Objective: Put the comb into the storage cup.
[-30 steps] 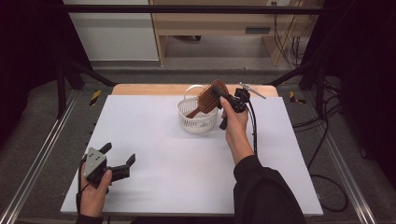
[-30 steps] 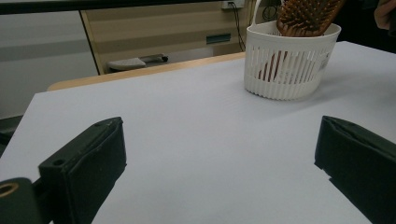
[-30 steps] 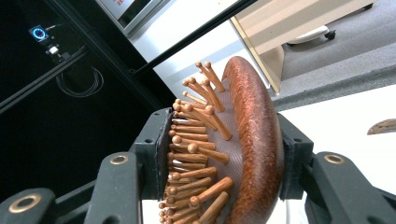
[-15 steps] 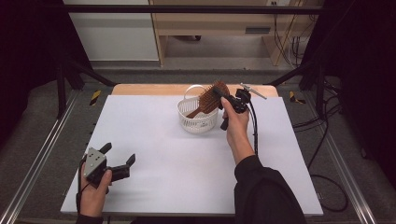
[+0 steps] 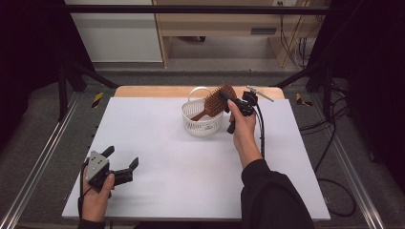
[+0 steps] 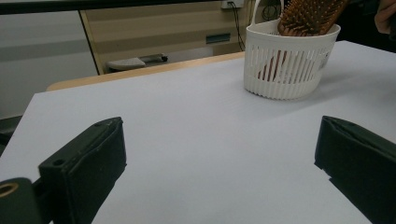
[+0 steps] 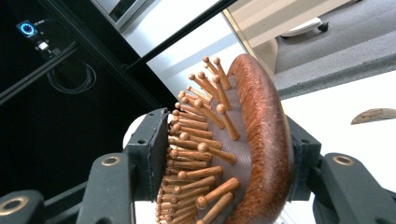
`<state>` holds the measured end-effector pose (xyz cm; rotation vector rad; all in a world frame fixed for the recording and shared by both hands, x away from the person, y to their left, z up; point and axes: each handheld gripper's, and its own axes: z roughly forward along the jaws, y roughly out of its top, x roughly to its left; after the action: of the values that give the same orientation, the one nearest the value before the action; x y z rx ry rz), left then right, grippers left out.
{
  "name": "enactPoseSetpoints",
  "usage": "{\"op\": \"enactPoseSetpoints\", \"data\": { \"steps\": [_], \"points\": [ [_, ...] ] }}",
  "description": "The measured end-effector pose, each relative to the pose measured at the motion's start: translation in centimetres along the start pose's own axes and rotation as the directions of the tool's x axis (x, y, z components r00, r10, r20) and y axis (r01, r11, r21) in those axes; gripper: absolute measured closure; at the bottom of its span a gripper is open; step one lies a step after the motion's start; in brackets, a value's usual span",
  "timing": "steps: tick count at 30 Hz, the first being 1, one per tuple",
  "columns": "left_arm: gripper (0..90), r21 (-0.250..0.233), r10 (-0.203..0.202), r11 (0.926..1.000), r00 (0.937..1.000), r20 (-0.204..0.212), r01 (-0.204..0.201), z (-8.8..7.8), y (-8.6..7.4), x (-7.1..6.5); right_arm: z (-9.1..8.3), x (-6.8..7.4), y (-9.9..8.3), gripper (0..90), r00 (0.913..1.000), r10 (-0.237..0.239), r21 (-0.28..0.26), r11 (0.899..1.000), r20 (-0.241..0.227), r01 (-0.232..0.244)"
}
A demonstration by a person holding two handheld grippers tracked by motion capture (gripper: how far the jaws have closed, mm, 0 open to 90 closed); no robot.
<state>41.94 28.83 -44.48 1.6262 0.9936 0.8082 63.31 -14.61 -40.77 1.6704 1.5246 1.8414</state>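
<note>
The right gripper (image 5: 228, 99) is pinching the wooden hairbrush (image 5: 216, 102) by its head, jaws just easing apart, its handle sitting in the white basket (image 5: 202, 124) near the table's (image 5: 157, 143) far edge. The left gripper (image 5: 120, 164) is resting spread and empty near the front left corner.

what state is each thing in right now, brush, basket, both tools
hairbrush: handle down in the basket, head leaning over the rim, between the right tool's jaws
basket: upright on the white table, handle raised
right tool: jaws have just been opening around the brush head
left tool: open, holding nothing
</note>
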Motion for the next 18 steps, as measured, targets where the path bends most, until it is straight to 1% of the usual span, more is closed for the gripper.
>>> {"op": "enactPoseSetpoints", "data": {
  "steps": [5, 6, 7, 11, 16, 18],
  "points": [
    [1.8, 0.0, 0.0, 1.0, 1.0, 0.0, 0.0, -0.01, 0.0, 0.0, 0.0, -0.26, -0.03, 41.9, 0.9999, -0.001, 0.01, 1.0, 0.016, 0.001],
    [1.8, 0.0, 0.0, 1.0, 1.0, 0.0, 0.0, -0.01, 0.0, 0.0, -0.05, -0.32, -0.04, 41.7, 0.9998, 0.007, 0.014, 1.0, 0.018, -0.008],
    [1.8, 0.0, 0.0, 1.0, 1.0, 0.001, 0.0, -0.01, 0.0, 0.0, -0.06, -0.49, -0.1, 41.5, 0.9998, 0.005, 0.012, 1.0, 0.021, -0.005],
    [1.8, 0.001, 0.001, 1.0, 1.0, 0.002, -0.001, 0.0, -0.01, -0.02, -0.15, -0.79, -0.16, 41.2, 0.9995, 0.021, 0.017, 1.0, 0.023, -0.021],
    [1.8, 0.001, 0.0, 1.0, 1.0, 0.002, 0.0, 0.01, -0.01, -0.01, -0.12, -0.83, -0.14, 39.4, 0.9994, 0.018, 0.02, 1.0, 0.029, -0.019],
    [1.8, 0.001, 0.001, 1.0, 1.0, 0.003, -0.001, 0.03, -0.01, -0.03, -0.11, -0.96, -0.18, 38.4, 0.999, 0.027, 0.021, 0.999, 0.035, -0.027]
  ]
}}
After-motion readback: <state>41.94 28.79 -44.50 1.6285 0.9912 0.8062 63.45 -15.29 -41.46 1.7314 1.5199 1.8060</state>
